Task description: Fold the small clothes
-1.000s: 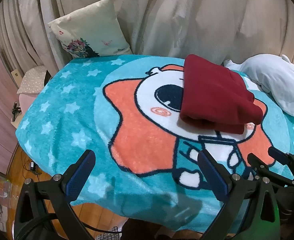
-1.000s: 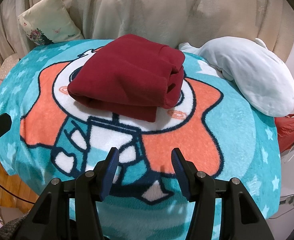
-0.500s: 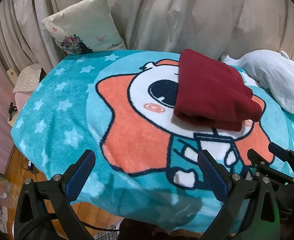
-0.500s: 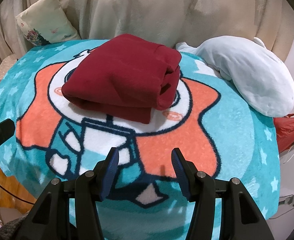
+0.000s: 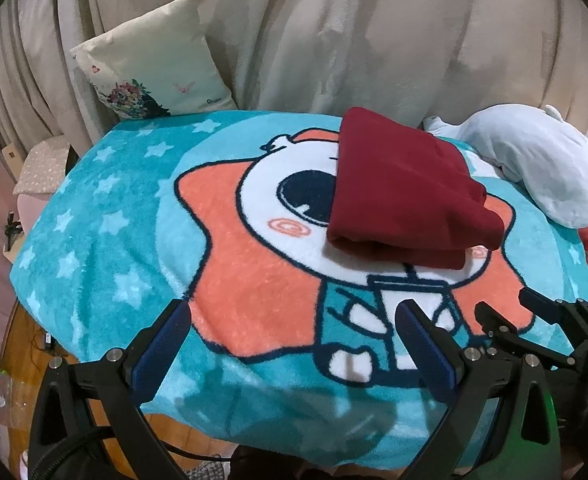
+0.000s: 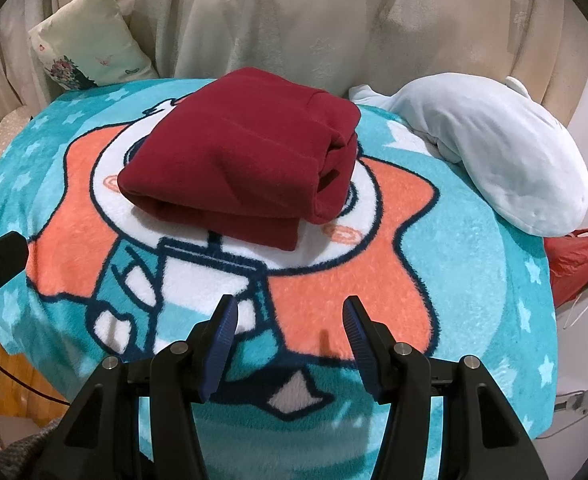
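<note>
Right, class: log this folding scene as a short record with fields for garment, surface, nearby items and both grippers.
garment: dark red garment, folded into a thick bundle
surface: teal cartoon blanket, garment lies on it
nearby: pale blue plush right of garment; cream cushion behind
left gripper: open, empty
right gripper: open, empty, short of garment

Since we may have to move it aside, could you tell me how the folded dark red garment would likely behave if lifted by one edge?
The dark red garment looks like thick soft fleece, so it would probably sag. Its layers are only stacked, with loose rolled ends at the right, so the fold would likely open. On the fuzzy blanket a push would likely drag and bunch it, not slide it.
</note>
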